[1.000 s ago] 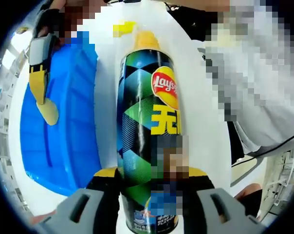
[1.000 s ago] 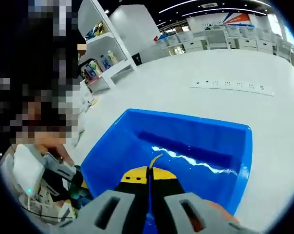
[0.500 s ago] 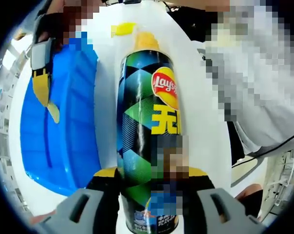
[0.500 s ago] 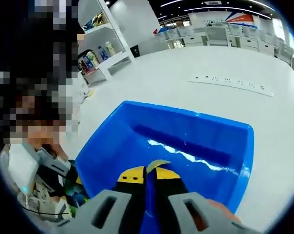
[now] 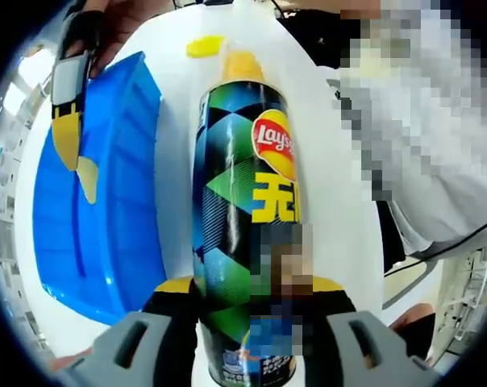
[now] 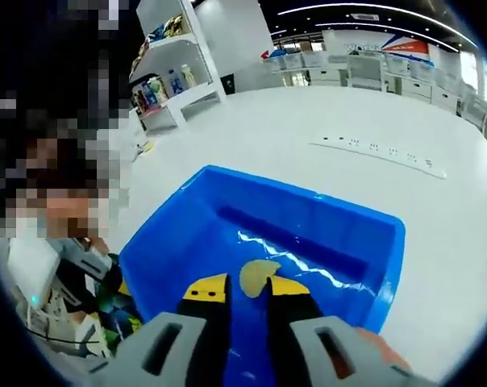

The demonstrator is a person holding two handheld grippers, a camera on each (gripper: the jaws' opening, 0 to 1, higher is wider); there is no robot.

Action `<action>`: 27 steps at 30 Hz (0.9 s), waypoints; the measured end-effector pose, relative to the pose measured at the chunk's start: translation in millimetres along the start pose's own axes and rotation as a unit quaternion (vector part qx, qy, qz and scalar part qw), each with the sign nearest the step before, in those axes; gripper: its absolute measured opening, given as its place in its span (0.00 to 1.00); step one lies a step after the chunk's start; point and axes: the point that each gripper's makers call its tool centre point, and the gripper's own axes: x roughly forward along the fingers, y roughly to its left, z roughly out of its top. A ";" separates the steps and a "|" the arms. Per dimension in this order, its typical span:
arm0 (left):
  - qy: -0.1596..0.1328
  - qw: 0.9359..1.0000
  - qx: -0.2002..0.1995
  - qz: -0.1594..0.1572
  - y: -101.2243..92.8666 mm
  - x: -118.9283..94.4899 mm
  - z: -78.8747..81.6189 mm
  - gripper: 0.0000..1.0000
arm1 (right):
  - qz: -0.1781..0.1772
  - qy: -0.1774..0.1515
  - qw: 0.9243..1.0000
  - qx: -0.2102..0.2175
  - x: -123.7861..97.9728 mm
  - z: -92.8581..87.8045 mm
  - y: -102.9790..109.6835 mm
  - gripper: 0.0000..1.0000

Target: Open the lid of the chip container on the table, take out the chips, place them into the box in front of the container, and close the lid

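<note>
Open green-black Lay's can (image 5: 243, 218) lies beside blue box (image 6: 308, 234) holding 1 chip (image 6: 257, 276).

Shop-like hall with stocked shelves (image 6: 172, 76)

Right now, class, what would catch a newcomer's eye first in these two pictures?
The tall green-and-black chip container stands out in the left gripper view, clamped low down by the left claw. Beside it sits the bright blue box on the white table. Over the box, the right claw has a pale chip at its parted tips.
</note>
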 end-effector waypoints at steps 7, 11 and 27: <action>0.000 1.000 0.001 0.000 -1.4 0.7 1.8 0.51 | -0.003 -0.014 1.000 -0.008 -5.9 8.0 -2.2 0.18; -0.001 1.000 0.001 -0.001 -2.1 0.9 2.4 0.51 | -0.001 -0.022 1.000 -0.012 -10.5 12.0 -4.2 0.18; -0.004 1.000 0.000 -0.005 -1.8 1.0 1.7 0.51 | 0.022 -0.104 0.992 -0.071 -59.8 22.8 14.6 0.19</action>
